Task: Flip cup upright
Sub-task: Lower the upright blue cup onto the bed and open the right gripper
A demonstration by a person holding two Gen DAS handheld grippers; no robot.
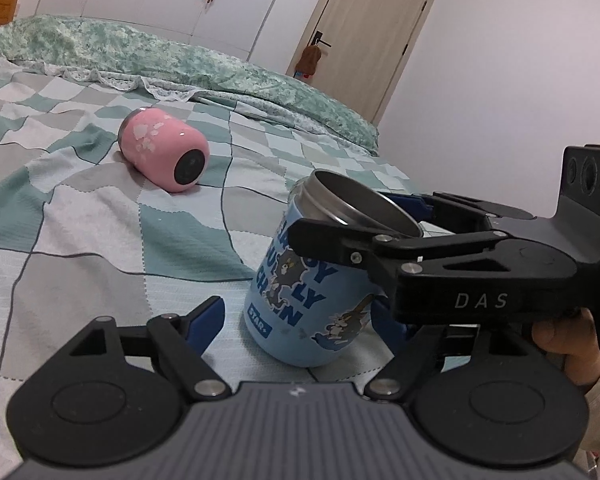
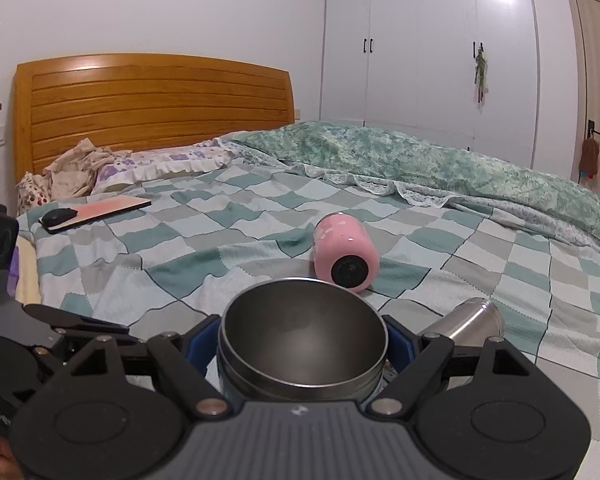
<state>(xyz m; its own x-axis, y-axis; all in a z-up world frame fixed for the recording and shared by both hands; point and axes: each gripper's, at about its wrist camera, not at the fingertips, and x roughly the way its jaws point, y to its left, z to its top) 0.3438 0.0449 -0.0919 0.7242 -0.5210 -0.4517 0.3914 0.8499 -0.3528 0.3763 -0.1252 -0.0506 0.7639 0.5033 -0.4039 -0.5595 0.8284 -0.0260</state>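
Between the right gripper (image 2: 302,354) fingers sits the blue cup (image 1: 304,280), clamped at its steel rim, its mouth up and open toward the right wrist camera; its long axis leans a little off vertical, base on the checked blanket (image 1: 100,216). By my reading it is nearly upright and needs only settling. Open wide, the left gripper (image 1: 300,320) holds nothing, the blue cup standing just ahead between its fingers. Ahead of both jaws, well apart, the pink cup (image 2: 346,258) lies on its side, base toward the cameras. Readable: "STAR+" on the blue cup, "DAS" on the right gripper.
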